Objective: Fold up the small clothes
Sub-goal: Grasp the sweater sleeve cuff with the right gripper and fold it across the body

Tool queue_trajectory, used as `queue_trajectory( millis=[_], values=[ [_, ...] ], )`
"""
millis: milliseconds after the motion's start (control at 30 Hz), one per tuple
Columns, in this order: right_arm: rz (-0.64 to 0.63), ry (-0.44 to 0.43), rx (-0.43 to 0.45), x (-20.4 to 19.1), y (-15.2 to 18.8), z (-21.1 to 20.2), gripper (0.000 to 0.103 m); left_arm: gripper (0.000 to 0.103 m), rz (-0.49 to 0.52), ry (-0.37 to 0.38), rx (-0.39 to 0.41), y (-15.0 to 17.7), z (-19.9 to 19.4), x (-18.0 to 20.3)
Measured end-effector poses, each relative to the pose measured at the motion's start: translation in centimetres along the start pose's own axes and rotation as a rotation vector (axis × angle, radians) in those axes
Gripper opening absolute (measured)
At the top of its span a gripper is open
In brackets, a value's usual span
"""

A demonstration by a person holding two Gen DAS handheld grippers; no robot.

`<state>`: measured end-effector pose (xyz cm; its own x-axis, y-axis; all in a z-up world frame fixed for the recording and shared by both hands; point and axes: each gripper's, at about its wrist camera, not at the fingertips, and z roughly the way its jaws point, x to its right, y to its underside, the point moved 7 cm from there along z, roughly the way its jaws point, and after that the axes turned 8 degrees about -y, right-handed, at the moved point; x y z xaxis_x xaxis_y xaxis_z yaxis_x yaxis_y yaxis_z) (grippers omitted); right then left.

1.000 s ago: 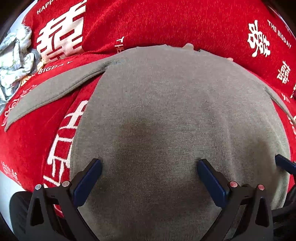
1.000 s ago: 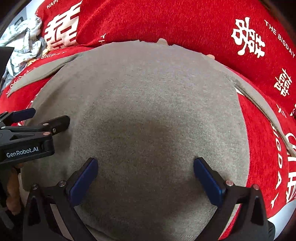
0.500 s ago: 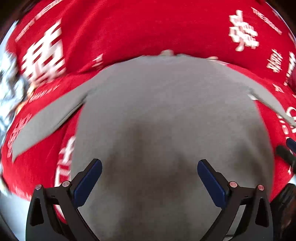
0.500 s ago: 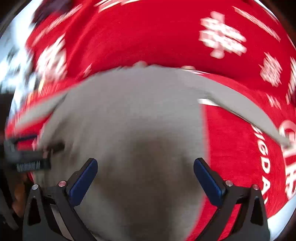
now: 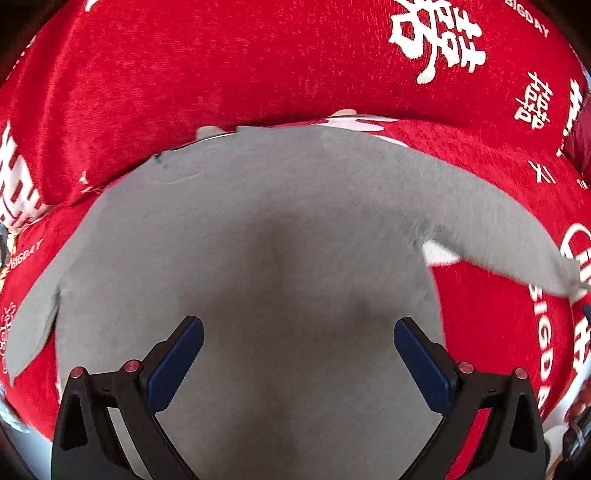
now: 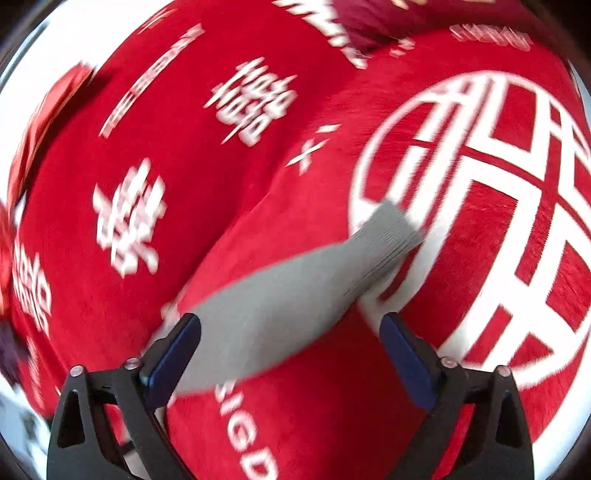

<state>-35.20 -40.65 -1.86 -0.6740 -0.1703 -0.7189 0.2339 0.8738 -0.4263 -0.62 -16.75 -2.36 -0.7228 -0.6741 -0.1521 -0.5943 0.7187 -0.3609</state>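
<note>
A small grey long-sleeved top [image 5: 258, 236] lies flat on a red blanket, both sleeves spread out sideways. My left gripper [image 5: 298, 347] hovers open over the lower middle of the body, with nothing between its blue pads. In the right wrist view the right sleeve [image 6: 295, 295] runs diagonally, its ribbed cuff [image 6: 388, 236] resting on a big white printed circle. My right gripper [image 6: 290, 341] hangs over that sleeve, its jaws wide and closing. The sleeve passes between the pads, which do not press on it. This view is blurred by motion.
The red blanket [image 5: 258, 66] with white printed characters and lettering covers the whole surface and rises in a fold behind the top. A dark red item [image 6: 369, 26] lies at the far edge in the right wrist view. A pale floor strip [image 6: 11, 417] shows at the lower left.
Both grippers have swept to the right across the top. The right one left the body, rolled, and now hangs over the right sleeve; the left one shifted toward the body's right half.
</note>
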Motion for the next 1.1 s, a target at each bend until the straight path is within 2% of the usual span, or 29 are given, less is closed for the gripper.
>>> queue_trajectory(
  millis=[100,233,267,300,367,400,500,567,633,667,733,767,833,933,1100],
  values=[
    [0.015,-0.023,-0.029,1.7,-1.0,1.4,0.077,0.103,-0.02,0.015,-0.022,-1.4,1.2,1.5],
    [0.018,-0.02,-0.061,2.5,-1.3,4.3,0.063,0.103,-0.077,0.006,-0.053,-2.9,2.9,1.9],
    [0.02,-0.017,-0.061,2.6,-1.5,5.1,0.055,0.103,-0.094,0.0,-0.063,-3.3,3.5,1.8],
    [0.01,-0.007,-0.058,3.3,-1.8,5.3,0.037,0.103,-0.102,-0.006,-0.07,-3.6,3.9,1.7],
    [0.019,-0.022,-0.079,4.1,-2.1,5.6,0.008,0.103,-0.128,0.007,-0.078,-4.5,4.6,1.3],
    [0.022,-0.044,-0.071,3.6,-2.4,5.5,0.008,0.103,-0.146,0.022,-0.075,-4.9,4.8,1.2],
    [-0.104,-0.035,-0.028,1.4,-3.1,3.8,0.008,0.103,-0.219,0.072,-0.074,-6.6,5.2,1.1],
    [-0.175,-0.03,0.0,-0.4,-3.6,2.6,0.008,0.103,-0.212,0.065,-0.104,-7.2,6.2,1.5],
    [-0.22,-0.023,0.017,-1.6,-4.0,1.9,0.008,0.103,-0.161,0.033,-0.142,-7.2,7.6,2.7],
    [-0.239,-0.017,0.022,-2.1,-4.2,1.7,0.008,0.103,-0.085,-0.025,-0.105,-7.4,7.8,3.5],
    [-0.284,0.003,0.034,-3.1,-4.5,1.3,0.007,0.103,-0.005,-0.076,-0.042,-7.8,7.1,4.1],
    [-0.307,0.01,0.039,-3.7,-4.6,1.1,0.007,0.103,0.019,-0.084,-0.042,-7.9,6.7,4.2],
    [-0.339,0.015,0.05,-4.9,-4.7,0.8,0.007,0.103,0.007,-0.024,-0.056,-7.8,5.9,3.7],
    [-0.425,0.023,0.081,-8.1,-4.7,0.0,0.007,0.103,-0.07,0.009,-0.046,-6.6,4.9,0.1],
    [-0.669,0.002,0.108,-17.6,-1.8,-0.5,0.007,0.103,-0.185,0.039,-0.049,-2.8,4.6,-7.4]
  ],
)
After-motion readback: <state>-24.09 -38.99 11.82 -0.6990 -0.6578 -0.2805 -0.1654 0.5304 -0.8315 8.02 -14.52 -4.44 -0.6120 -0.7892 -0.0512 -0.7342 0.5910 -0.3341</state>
